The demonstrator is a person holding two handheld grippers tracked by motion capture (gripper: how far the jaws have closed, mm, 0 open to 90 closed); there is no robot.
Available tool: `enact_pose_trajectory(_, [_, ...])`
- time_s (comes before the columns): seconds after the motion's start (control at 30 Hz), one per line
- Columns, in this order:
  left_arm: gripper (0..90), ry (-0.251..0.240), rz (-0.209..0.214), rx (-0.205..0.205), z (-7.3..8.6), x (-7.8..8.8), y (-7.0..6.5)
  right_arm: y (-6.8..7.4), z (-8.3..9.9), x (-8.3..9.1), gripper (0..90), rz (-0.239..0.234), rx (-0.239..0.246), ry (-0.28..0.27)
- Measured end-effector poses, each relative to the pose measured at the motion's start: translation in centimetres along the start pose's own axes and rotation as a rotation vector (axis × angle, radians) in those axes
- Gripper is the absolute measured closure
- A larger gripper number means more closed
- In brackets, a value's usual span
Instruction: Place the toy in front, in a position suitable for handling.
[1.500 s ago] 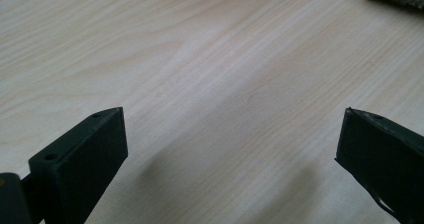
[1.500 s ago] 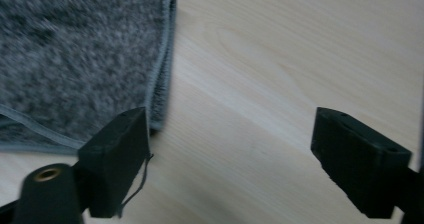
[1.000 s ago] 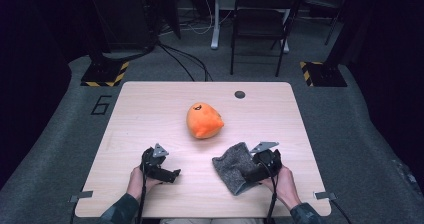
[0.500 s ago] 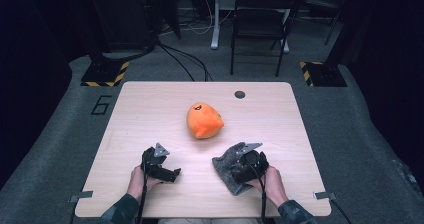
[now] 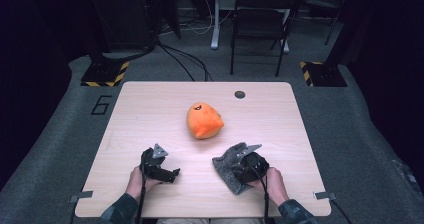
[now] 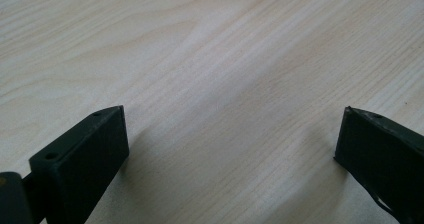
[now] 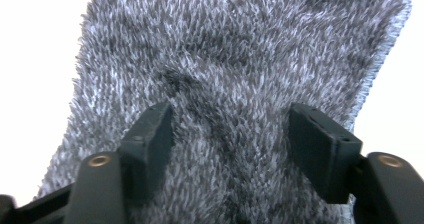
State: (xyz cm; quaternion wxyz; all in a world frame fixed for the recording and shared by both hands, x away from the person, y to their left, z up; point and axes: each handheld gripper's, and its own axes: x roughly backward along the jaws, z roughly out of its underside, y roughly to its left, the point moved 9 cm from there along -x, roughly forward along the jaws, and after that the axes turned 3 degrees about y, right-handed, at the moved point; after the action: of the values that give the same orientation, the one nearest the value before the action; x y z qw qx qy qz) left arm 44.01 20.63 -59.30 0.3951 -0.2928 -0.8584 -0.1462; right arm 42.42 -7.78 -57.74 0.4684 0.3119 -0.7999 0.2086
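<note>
Right tool (image 7: 230,129) set down on the grey cloth (image 7: 240,49), jaws half apart and just now closing, with a ridge of pile rising between them. Not yet clamped: fibres bunched at each pad, a gap left in the middle. Left tool (image 6: 230,134) wide open, nothing between its jaws but bare desk (image 6: 210,44).

For a clean pick:
- Keep pressing the tips lightly into the pile while closing, so as to gather a fold rather than skate over the top.
- Close squarely and fully before lifting; then test with a small rise.
- Lift straight up at first, to let the hanging part peel off the desk without dragging.

Edges and room, judged from the high view:
- Cloth (image 5: 227,164) directly under and ahead of the right tool (image 5: 241,169), its far hem just beyond the tips, its near corner back toward the hand and near the desk's front edge.
- Orange plush (image 5: 204,120) ahead and to the tool's left, apart from the cloth; best avoided on any forward sweep.
- Open desk (image 5: 150,114) to the tool's right and farther ahead.
- Left tool (image 5: 167,174) well off to the left, out of the way.
</note>
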Motion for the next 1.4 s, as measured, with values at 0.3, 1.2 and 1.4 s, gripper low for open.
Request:
enact_pose_trajectory(0.3, [0.1, -0.004, 0.002, 0.005, 0.1, 0.1, -0.1, 0.7, -0.2, 0.3, 63.8, -0.005, 0.032, -0.016])
enact_pose_trajectory(1.2, [0.2, -0.016, -0.004, -0.002, 0.0, 0.0, 0.2, -2.8, -1.0, 4.5, 75.2, 0.068, -0.077, -0.158])
enact_pose_trajectory(1.4, [0.2, -0.006, -0.004, 0.000, 0.1, 0.1, 0.2, -5.6, -0.3, 5.3, 75.1, 0.141, -0.127, -0.160])
